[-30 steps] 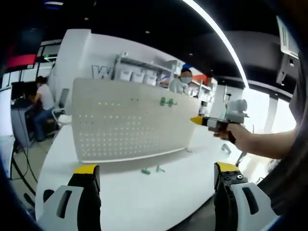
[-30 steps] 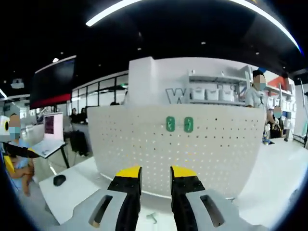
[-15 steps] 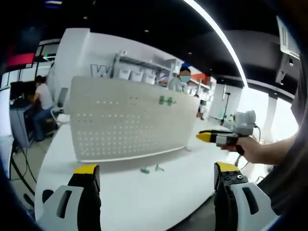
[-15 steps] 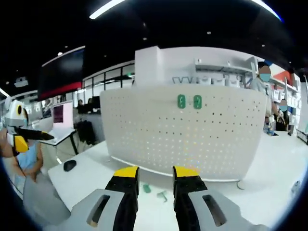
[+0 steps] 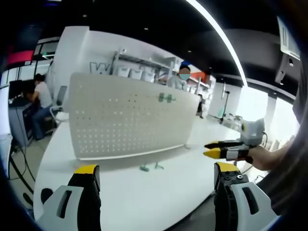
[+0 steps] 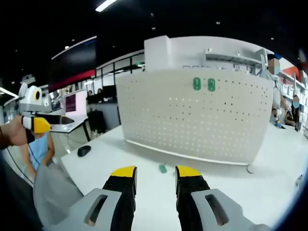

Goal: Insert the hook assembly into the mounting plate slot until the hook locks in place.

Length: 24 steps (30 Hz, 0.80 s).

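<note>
A white pegboard (image 5: 125,118) stands upright on the white table (image 5: 120,192), with two green hooks (image 5: 166,98) mounted near its upper right. Two more green hooks (image 5: 143,168) lie on the table in front of it. My left gripper (image 5: 156,169) is wide open and holds nothing, well back from the board. My right gripper (image 5: 212,149) comes in from the right in a hand, low over the table. In the right gripper view, my right gripper (image 6: 155,172) is narrowly open and holds nothing. It faces the pegboard (image 6: 192,115), the mounted hooks (image 6: 204,84) and a loose hook (image 6: 163,168).
A dark computer mouse (image 6: 83,150) lies on the table's left part. My left gripper (image 6: 41,124) shows at the far left of the right gripper view, held in a hand. People sit at desks behind, and shelves stand beyond the pegboard.
My right gripper has dropped from pegboard height to just above the table and drawn back. Its jaws have parted a little. The left gripper has hardly moved.
</note>
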{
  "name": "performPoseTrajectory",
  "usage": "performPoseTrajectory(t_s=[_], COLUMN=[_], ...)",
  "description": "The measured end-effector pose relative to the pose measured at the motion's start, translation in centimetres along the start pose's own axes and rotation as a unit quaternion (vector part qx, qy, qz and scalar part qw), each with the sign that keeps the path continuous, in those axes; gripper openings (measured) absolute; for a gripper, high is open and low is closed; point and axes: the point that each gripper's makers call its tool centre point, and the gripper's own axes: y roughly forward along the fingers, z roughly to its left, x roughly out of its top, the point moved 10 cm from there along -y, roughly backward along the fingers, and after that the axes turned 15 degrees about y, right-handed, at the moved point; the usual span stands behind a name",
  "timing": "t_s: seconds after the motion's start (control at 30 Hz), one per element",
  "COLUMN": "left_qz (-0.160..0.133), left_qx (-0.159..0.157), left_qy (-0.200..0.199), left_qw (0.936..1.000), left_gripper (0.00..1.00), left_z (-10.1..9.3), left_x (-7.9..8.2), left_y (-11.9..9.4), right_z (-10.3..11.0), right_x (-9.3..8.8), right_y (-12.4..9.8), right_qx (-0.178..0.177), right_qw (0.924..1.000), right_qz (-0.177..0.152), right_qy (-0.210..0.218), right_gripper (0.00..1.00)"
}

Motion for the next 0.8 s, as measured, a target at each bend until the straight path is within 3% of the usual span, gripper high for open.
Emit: performPoseTrajectory(t_s=[0.57, 0.8], left_qz=[0.008, 0.015], left_qx=[-0.002, -0.005], left_qy=[-0.005, -0.009], left_qw=[1.0, 0.9998], left_gripper=[1.0, 1.0], left_z=[0.3, 0.5], left_x=[-0.5, -0.9], left_y=[0.3, 0.3], right_z=[1.6, 1.5], right_x=[-3.0, -3.3], right_y=[-1.4, -1.7], right_qx=[0.03, 0.032], right_qw=[0.9977, 0.9968], right_qz=[0.06, 0.073], right_qy=[0.009, 0.009], right_gripper=[0.42, 0.46])
